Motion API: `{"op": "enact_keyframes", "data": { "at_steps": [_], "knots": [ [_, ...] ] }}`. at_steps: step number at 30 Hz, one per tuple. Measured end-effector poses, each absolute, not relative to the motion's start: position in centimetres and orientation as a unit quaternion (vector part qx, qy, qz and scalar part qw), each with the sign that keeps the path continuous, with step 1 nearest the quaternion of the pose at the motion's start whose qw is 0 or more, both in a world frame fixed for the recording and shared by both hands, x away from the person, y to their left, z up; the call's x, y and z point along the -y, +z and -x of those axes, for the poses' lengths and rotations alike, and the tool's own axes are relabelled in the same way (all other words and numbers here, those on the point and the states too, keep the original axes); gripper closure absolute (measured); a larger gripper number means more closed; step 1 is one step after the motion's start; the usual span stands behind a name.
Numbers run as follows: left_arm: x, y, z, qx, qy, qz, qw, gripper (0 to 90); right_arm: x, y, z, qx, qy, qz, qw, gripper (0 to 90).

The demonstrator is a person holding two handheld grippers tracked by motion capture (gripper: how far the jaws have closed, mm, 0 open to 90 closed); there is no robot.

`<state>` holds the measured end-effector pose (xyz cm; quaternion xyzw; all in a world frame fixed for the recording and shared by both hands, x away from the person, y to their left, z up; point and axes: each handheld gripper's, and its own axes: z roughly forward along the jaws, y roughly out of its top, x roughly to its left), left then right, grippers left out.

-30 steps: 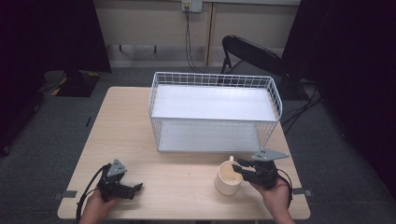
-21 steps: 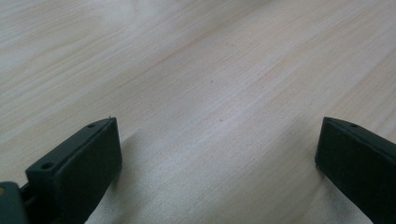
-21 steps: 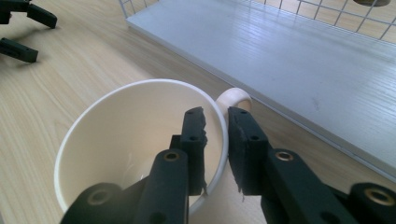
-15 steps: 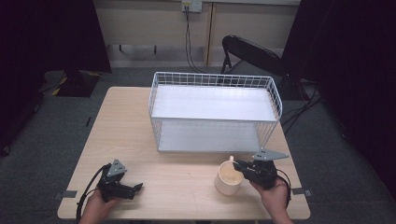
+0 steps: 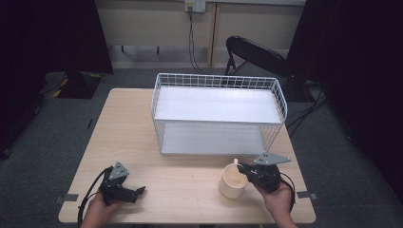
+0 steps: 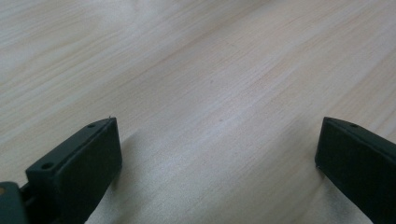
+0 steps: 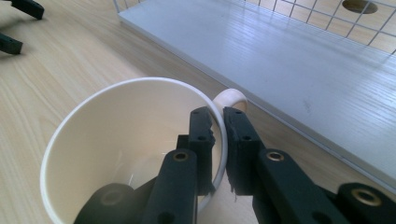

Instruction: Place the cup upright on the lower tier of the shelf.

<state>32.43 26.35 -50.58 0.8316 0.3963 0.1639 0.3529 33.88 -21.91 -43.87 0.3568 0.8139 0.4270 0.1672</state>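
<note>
Right gripper [image 7: 217,130] is clamped on the rim of the cup [image 7: 126,140] — one jaw inside the wall, one outside, beside the handle, which points toward the rack. In the high view the cup [image 5: 233,182] stands low and right of centre in the frame, on the table [image 5: 190,180], just in front of the open lower tier of the rack [image 5: 216,114]. Compared with the shots from a second and half a second back, little has shifted: the cup sits at much the same spot, upright, and the right gripper [image 5: 248,171] has stayed at its rim, perhaps nudged slightly toward the upper left. No lift is apparent; the base looks down on the wood, though I cannot be sure of contact from above. Judgement: the grasp has settled and the carry has not begun — the next move is likely a lift and a short push forward onto the lower shelf, watching the top tier above and the wire at the sides. A rim pinch on a cup can let it swing; worth a slow start. Left gripper [image 5: 135,192] rests at the lower left of the frame, unmoved across the three shots, its jaws wide apart over bare wood with nothing between them.
</note>
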Motion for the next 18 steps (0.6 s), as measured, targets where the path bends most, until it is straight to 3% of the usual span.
{"op": "enact_keyframes", "data": {
  "at_steps": [18],
  "knots": [
    [-26.35, -50.58, -32.43, -0.396, 0.164, -0.832, 0.353, 0.0, 22.62, -43.37, -34.30, -0.808, 0.431, -0.367, 0.163, 84.2]
  ]
}}
